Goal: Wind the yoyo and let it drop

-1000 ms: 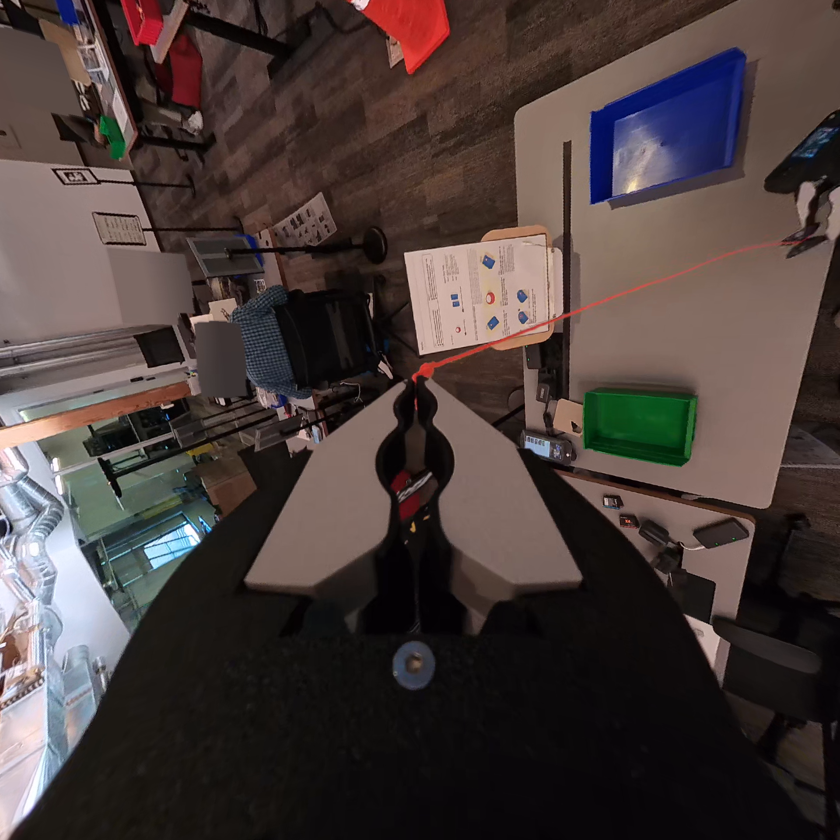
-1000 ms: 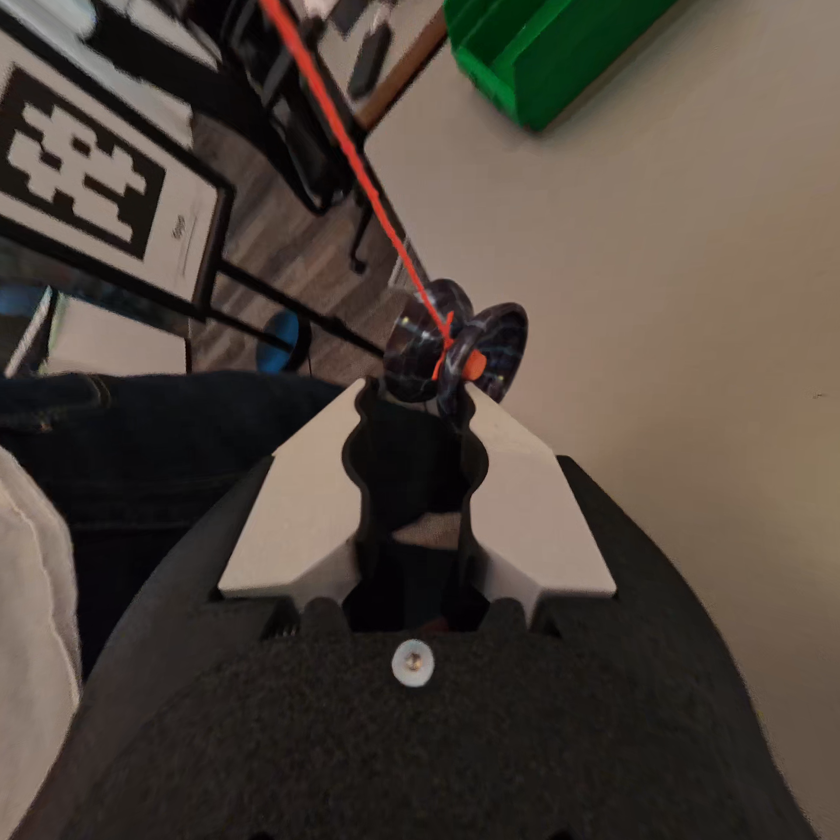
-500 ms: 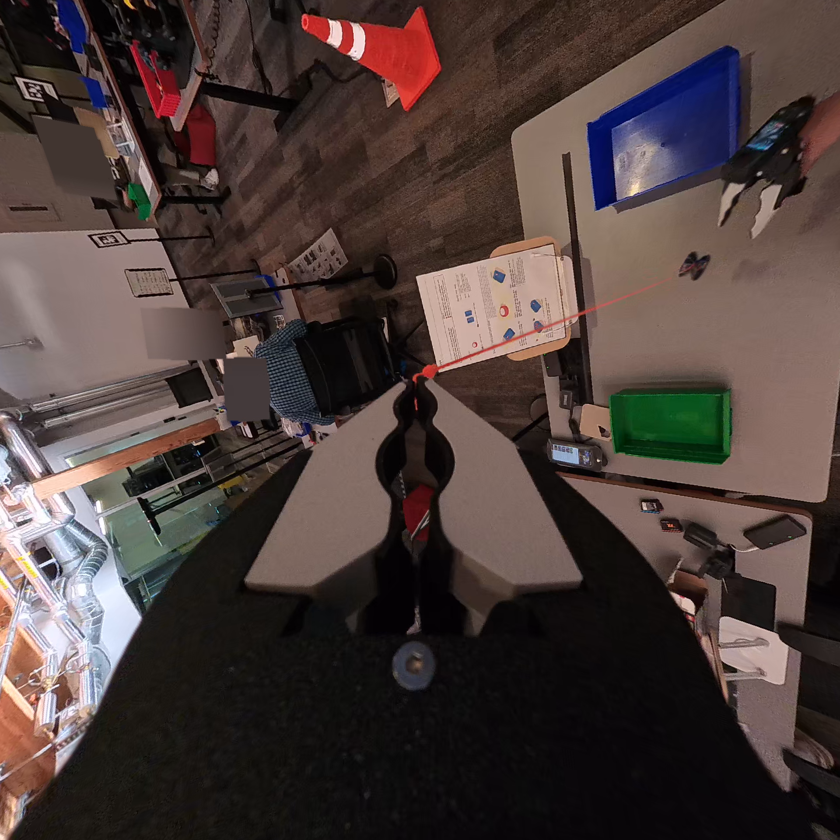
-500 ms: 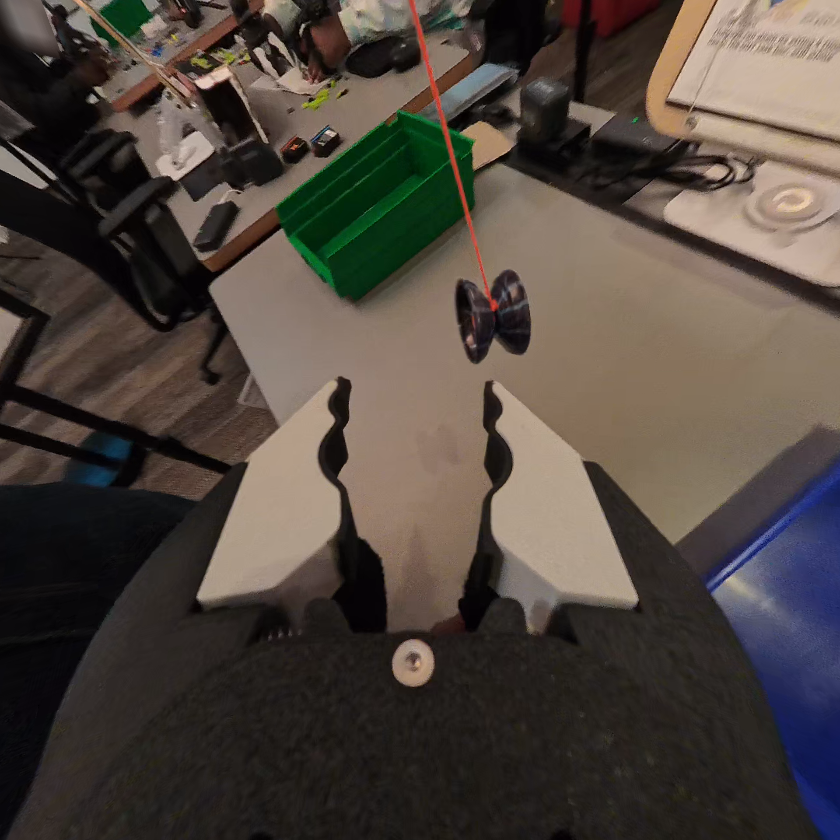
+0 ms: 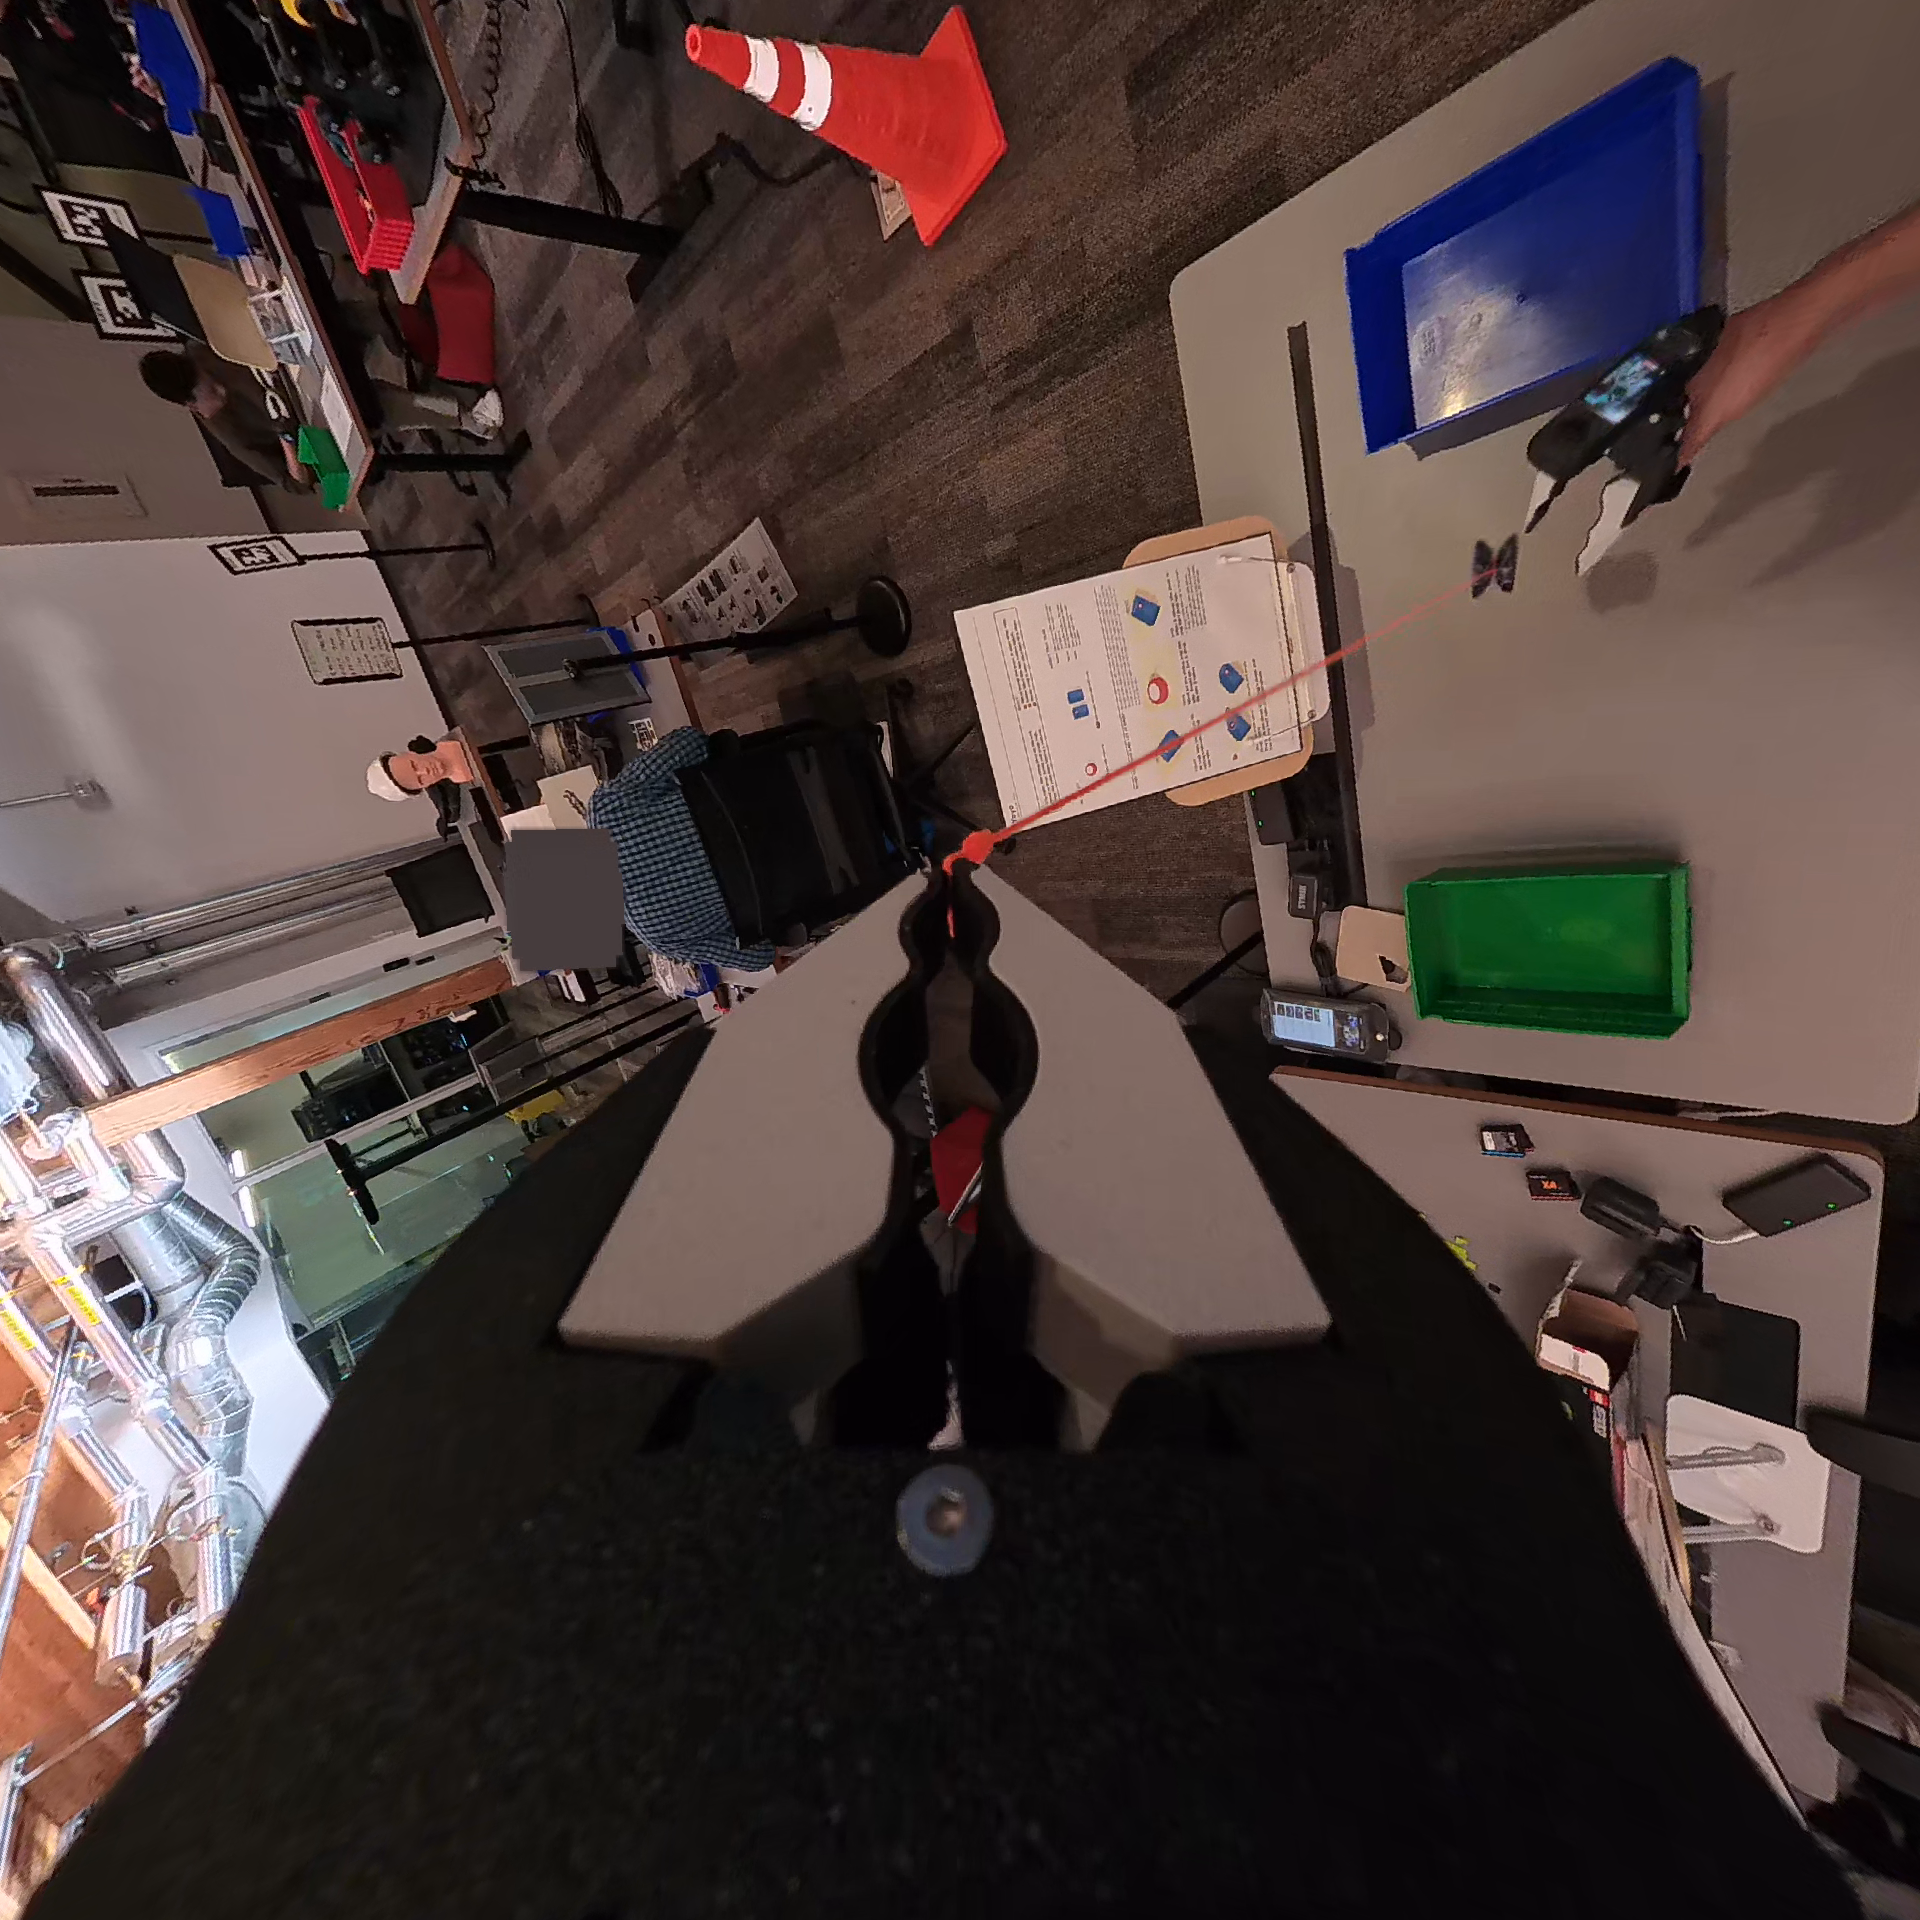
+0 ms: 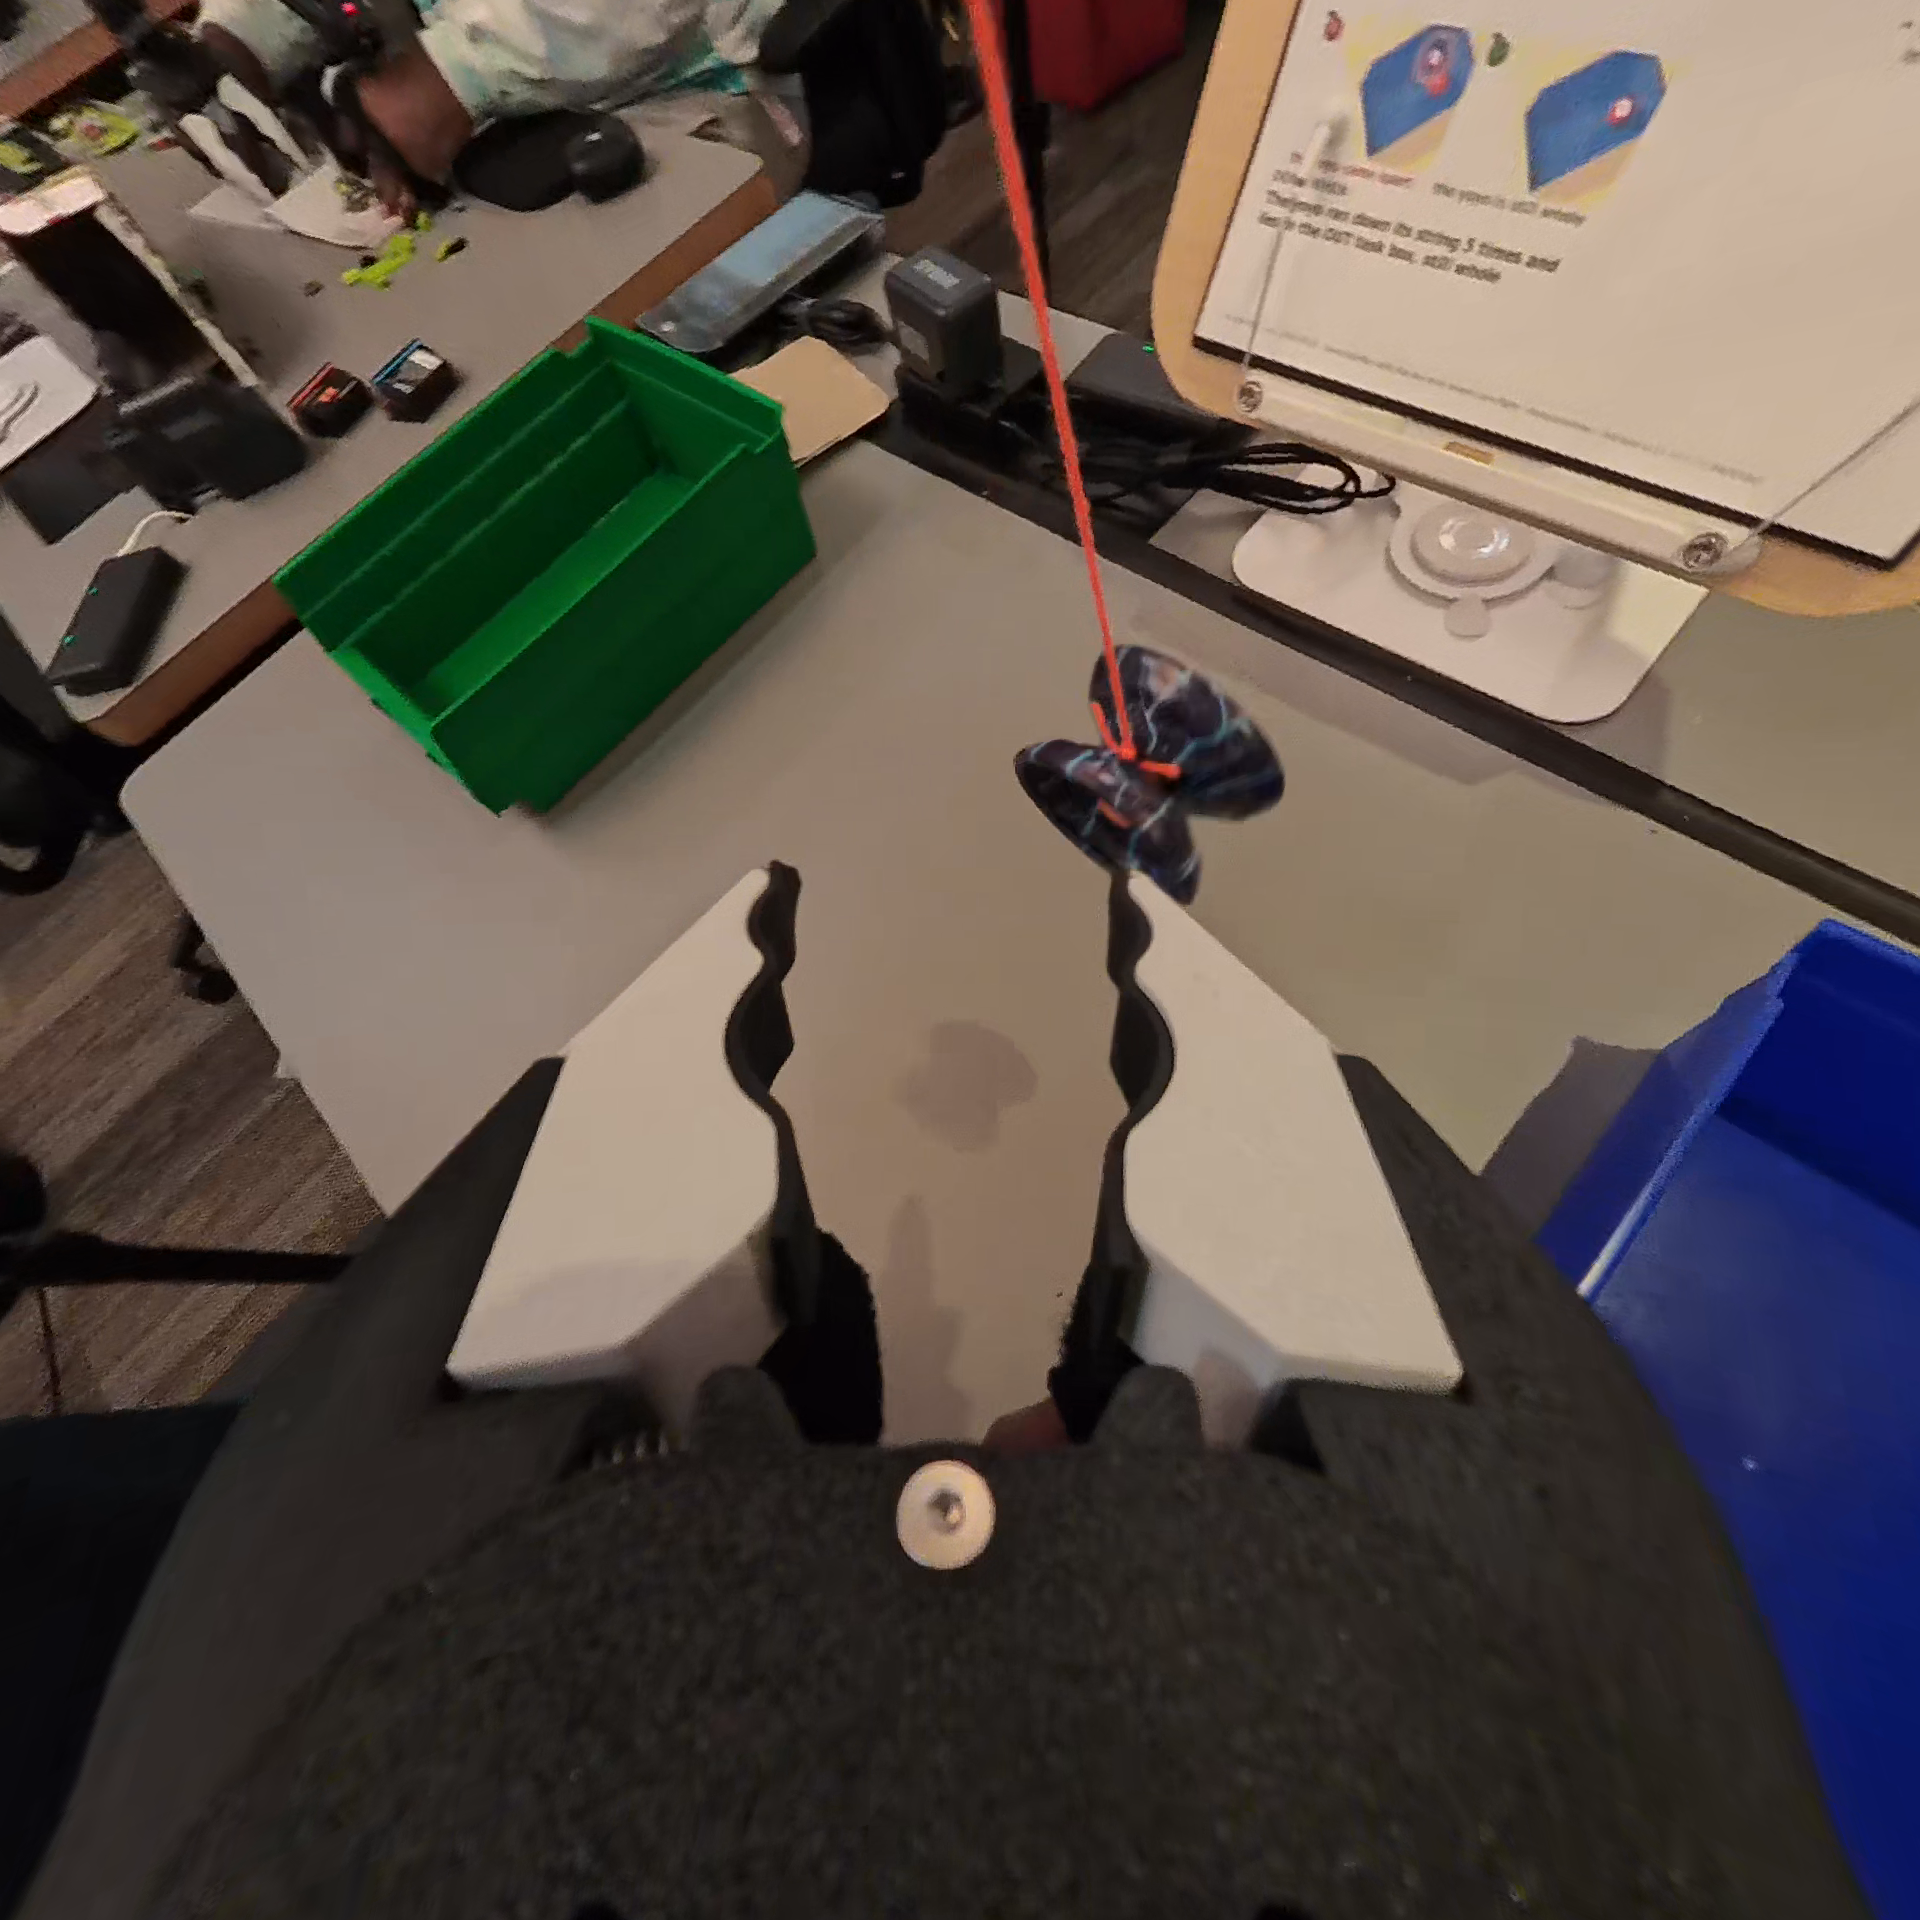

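Note:
A dark blue marbled yoyo (image 6: 1148, 774) hangs on a taut red string (image 6: 1049, 343) just above the grey table (image 6: 644, 935), tilted, beside my right fingertip. My right gripper (image 6: 951, 883) is open and empty just behind it. My left gripper (image 5: 954, 878) is high above the table and shut on the string's knotted end. In the left wrist view the string (image 5: 1226, 717) runs down to the yoyo (image 5: 1494, 566), with the open right gripper (image 5: 1564, 535) next to it.
A green bin (image 6: 551, 582) stands left of the yoyo, a blue bin (image 6: 1766, 1247) at the right. An instruction sheet on a stand (image 6: 1558, 260) and cables (image 6: 1195, 468) line the table's far edge. A second table (image 6: 260, 312) holds clutter. People sit nearby; an orange cone (image 5: 862, 104) is on the floor. Left tips to right tips: about 90 centimeters.
My right gripper opened and let go of the yoyo, then drew back. The yoyo dropped and now hangs from the string, swinging and tilting. My left gripper rose higher.

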`<move>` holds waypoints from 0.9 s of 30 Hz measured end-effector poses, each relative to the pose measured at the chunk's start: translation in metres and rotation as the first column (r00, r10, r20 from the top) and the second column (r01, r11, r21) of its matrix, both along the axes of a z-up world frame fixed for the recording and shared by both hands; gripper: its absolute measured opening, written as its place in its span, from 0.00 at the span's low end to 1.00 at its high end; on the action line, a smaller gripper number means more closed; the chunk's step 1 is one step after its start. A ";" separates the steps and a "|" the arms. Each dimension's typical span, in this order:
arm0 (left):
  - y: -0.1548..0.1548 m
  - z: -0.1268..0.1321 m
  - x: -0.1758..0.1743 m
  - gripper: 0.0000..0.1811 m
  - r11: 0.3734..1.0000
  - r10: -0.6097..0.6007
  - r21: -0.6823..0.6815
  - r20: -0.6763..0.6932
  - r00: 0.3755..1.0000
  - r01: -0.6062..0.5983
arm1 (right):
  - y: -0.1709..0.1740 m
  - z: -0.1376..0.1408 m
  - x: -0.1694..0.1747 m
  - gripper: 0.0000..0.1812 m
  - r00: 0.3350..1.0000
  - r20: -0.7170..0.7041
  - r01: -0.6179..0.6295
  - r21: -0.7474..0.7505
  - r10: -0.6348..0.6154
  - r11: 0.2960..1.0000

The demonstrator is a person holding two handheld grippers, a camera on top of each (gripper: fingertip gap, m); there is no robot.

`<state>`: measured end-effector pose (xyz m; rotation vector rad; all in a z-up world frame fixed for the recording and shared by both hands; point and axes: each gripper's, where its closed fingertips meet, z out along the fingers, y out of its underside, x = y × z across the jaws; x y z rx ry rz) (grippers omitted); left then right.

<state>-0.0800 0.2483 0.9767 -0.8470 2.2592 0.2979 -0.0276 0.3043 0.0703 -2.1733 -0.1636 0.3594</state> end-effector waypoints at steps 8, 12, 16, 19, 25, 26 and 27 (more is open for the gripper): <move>0.003 0.001 -0.002 0.00 1.000 0.005 -0.001 -0.004 1.000 -0.005 | -0.004 -0.039 -0.003 0.34 0.998 0.067 0.000 -0.115 0.008 0.993; 0.008 0.000 -0.002 0.00 1.000 0.015 0.008 -0.010 1.000 -0.015 | -0.010 -0.043 -0.011 0.26 0.999 0.034 -0.025 -0.114 0.029 0.993; 0.009 0.000 -0.002 0.00 1.000 0.011 0.002 -0.008 1.000 -0.011 | -0.011 -0.039 -0.029 0.22 0.995 0.022 -0.095 -0.074 0.097 0.993; 0.012 0.001 -0.004 0.00 1.000 0.020 0.008 -0.010 1.000 -0.020 | -0.012 -0.035 -0.048 0.22 0.983 0.008 -0.183 -0.053 0.183 0.982; 0.022 0.002 -0.009 0.00 0.999 0.046 0.011 -0.008 0.999 -0.046 | -0.022 -0.024 -0.080 0.22 0.949 -0.158 -0.284 -0.048 0.273 0.958; 0.025 0.002 -0.011 0.00 0.999 0.053 0.012 -0.008 0.999 -0.053 | -0.026 -0.023 -0.086 0.21 0.938 -0.193 -0.302 -0.045 0.289 0.952; 0.027 0.002 -0.013 0.00 0.998 0.060 0.015 -0.009 0.998 -0.060 | -0.031 -0.022 -0.091 0.21 0.924 -0.229 -0.324 -0.047 0.306 0.945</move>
